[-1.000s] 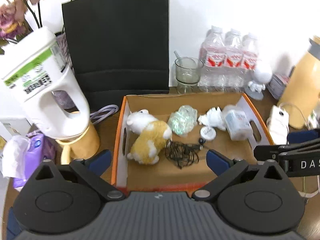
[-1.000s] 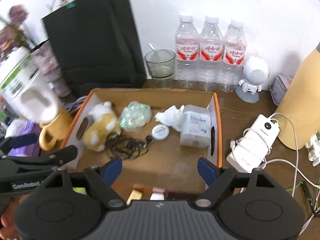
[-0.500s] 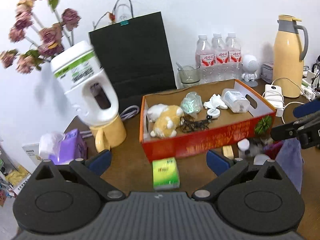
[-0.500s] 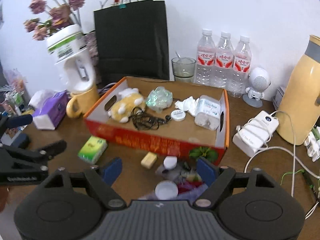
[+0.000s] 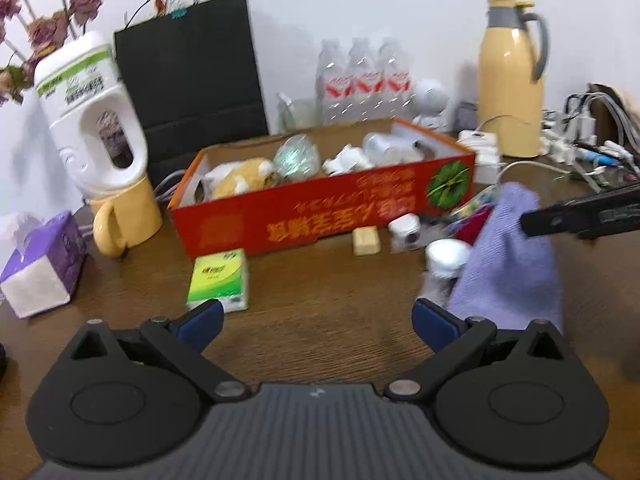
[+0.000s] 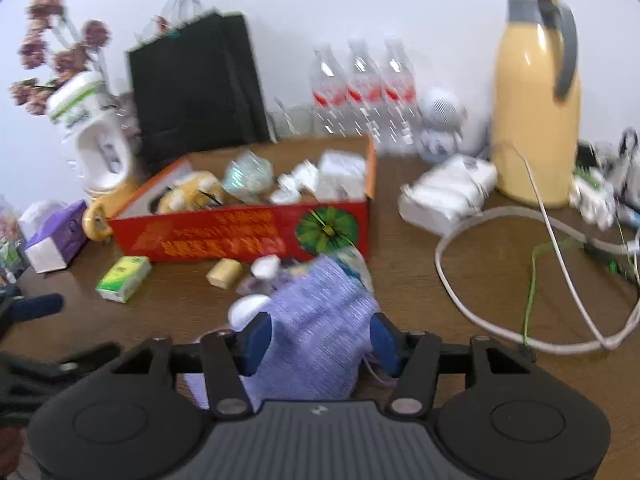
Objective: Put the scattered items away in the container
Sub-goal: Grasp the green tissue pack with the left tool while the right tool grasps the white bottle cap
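Left wrist view: left gripper with jaws spread wide over bare brown table, nothing between the blue pads. Just ahead of the left pad, a green tissue pack lying flat on the wood. Behind it, a red cardboard box already holding a plush toy, a crinkly clear wrapper, crumpled white paper and a clear plastic tub. In front of the box, loose on the table: a tan soap bar, a small white case, a white-lidded jar and a purple cloth draped over a heap of coloured bits. One black finger of the right gripper entering from the right edge, at the cloth's upper side. Left of the box, a yellow mug under a white jug, and a purple tissue box. Behind, a black paper bag, three water bottles and a yellow thermos.

Right wrist view, blurred: right gripper straddling the purple cloth, jaws closing, cloth bunched between the blue pads; whether both pads press yet, unclear. Red box just beyond the cloth, soap bar and green pack to the left before it. White cable looping on the right.
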The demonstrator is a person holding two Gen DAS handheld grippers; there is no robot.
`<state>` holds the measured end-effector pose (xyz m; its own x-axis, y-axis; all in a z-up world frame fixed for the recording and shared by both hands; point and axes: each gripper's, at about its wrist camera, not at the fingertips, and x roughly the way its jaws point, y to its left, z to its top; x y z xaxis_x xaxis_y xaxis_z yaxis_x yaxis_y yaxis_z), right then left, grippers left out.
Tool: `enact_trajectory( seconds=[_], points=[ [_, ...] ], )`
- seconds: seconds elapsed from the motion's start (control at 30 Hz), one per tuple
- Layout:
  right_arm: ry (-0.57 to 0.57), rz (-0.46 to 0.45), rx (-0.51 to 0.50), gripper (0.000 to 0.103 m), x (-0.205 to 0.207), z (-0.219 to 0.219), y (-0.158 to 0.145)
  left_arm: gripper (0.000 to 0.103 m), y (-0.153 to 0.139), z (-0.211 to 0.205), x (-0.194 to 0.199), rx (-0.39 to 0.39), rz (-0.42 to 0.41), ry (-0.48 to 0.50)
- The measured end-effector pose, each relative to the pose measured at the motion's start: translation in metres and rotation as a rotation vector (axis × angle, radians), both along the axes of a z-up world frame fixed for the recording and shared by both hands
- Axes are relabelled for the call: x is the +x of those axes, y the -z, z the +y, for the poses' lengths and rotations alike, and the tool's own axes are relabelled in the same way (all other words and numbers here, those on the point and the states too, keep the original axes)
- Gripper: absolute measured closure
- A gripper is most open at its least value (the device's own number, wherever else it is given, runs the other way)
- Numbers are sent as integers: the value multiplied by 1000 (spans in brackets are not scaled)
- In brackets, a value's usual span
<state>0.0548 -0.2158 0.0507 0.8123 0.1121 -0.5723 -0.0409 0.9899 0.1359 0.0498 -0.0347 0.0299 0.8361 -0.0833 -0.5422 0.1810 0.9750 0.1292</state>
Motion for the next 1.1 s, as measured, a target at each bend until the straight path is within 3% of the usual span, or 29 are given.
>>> enact_trajectory(
  seconds=[0.1, 0.23, 0.4, 0.5, 0.77, 0.9, 1.0, 1.07, 1.1],
  points=[
    [-81, -46, -67, 48, 2, 25, -2, 0, 3, 12, 15, 0, -4, -51],
    [-172, -36, -111, 51, 27, 64, 5, 0, 2, 32, 41, 28, -37, -144],
    [-113, 64, -151, 56, 58, 75, 24, 0, 7, 54, 72, 3, -20, -200],
    [-72, 69, -166, 54, 56, 69, 29, 0, 11, 59, 83, 6, -20, -208],
    [-85, 75, -82, 55, 59, 65, 34, 1, 20, 67, 100, -32, 29, -207],
    [-44, 62, -20, 64, 62, 60, 36, 21, 23, 75, 103, -65, 67, -213],
    [-37, 56, -26, 64, 61, 59, 37, 25, 26, 78, 105, -74, 85, -223],
    [-31, 49, -20, 64, 61, 56, 38, 35, 27, 78, 106, -77, 92, -220],
    [-28, 45, -18, 64, 61, 54, 39, 45, 28, 78, 106, -79, 96, -220]
  ],
)
